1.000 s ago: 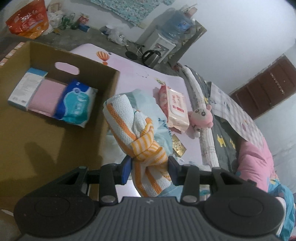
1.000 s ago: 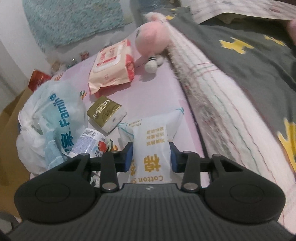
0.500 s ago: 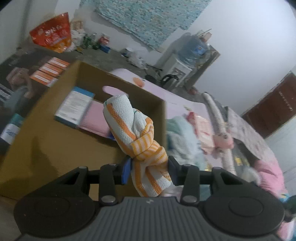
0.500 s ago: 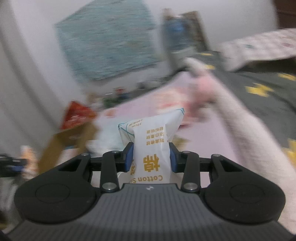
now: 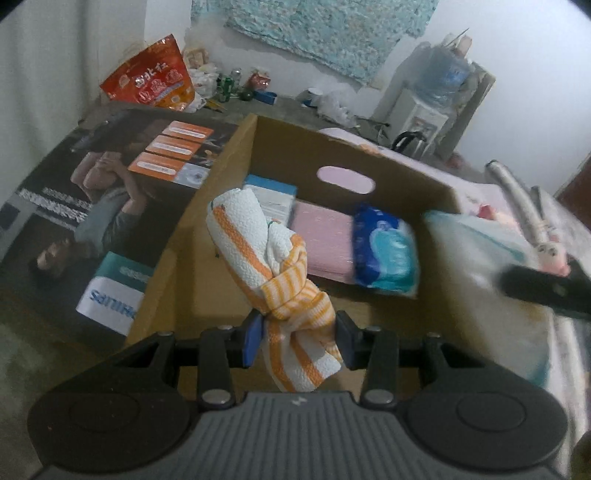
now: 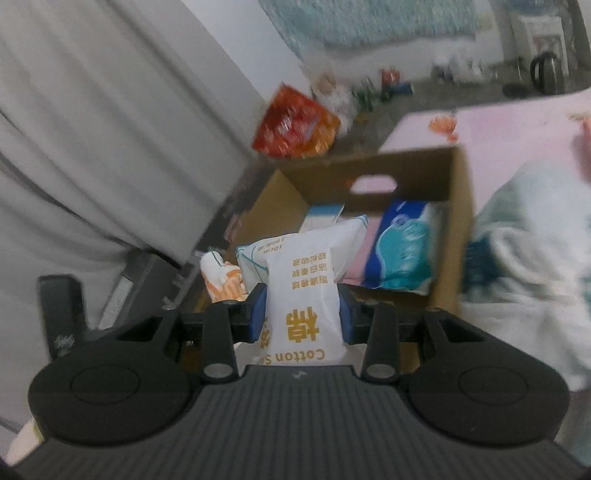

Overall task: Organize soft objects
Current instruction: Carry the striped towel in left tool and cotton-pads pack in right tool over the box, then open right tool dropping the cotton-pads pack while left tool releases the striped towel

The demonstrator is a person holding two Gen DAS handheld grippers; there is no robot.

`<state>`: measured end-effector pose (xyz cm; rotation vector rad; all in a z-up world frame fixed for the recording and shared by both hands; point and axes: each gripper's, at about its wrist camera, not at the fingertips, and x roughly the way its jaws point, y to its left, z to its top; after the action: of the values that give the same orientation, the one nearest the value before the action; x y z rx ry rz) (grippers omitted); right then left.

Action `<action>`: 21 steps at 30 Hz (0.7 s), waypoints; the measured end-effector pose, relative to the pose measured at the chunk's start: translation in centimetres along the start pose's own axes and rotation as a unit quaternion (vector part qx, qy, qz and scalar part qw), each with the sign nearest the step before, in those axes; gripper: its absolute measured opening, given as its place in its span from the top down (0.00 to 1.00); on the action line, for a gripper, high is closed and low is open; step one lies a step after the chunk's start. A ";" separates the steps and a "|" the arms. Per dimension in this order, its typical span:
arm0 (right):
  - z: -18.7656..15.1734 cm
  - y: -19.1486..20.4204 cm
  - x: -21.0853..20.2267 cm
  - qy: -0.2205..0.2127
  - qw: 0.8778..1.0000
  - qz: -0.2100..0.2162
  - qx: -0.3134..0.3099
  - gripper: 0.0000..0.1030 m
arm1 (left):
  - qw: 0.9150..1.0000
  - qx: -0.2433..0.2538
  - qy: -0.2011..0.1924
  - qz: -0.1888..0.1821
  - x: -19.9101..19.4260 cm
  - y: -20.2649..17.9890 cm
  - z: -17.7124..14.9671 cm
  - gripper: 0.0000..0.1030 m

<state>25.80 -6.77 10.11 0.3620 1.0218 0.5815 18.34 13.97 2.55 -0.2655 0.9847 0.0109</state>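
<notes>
Room: white walls, a pale curtain (image 6: 92, 122) filling the left of the right wrist view, a teal patterned cloth (image 5: 314, 33) hung at the top of the left wrist view, a water dispenser (image 5: 424, 107) at upper right with a dark kettle (image 5: 408, 140) beside it.

Floor items: a red snack bag (image 5: 151, 79) at upper left; a large printed carton (image 5: 110, 192) lying flat at the left, touching the box's left wall.

Cardboard box (image 5: 406, 177): open-topped, centre of frame, oval hand-hole in its far wall. Contents along the far wall, left to right: a white-and-blue flat pack (image 5: 273, 195), a pink pack (image 5: 321, 236), a blue-and-teal tissue pack (image 5: 384, 251).

Left gripper (image 5: 297, 341): jaws partly closed, clamped on a knotted orange-and-white striped towel (image 5: 266, 258), which stands up from the pads over the box's near left part.

Right gripper (image 6: 301, 317): jaws narrowly set, pressing both sides of a white cotton-pad bag (image 6: 303, 280) with gold lettering, held over the box's near edge; picture blurred. The towel shows just left of this bag.

Bed: pink sheet (image 6: 517, 122) behind and right of the box, a pale plastic bag (image 5: 480, 240) against the box's right wall, a pink plush toy (image 5: 550, 253) at the far right.
</notes>
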 end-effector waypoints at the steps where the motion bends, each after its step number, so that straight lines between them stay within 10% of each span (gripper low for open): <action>1: 0.3 0.4 1.6 0.011 1.000 -0.009 0.002 0.64 | 1.000 0.012 -0.001 0.004 0.3 0.1 0.1 0.58; 21: -1.5 -1.8 15.1 0.075 0.992 -0.059 0.080 0.62 | 0.976 0.168 0.112 0.075 7.4 -1.2 1.5 0.57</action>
<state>30.94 1.00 -1.98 0.4000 1.2311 0.4262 23.84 12.36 -2.48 0.1227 1.2108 -0.0494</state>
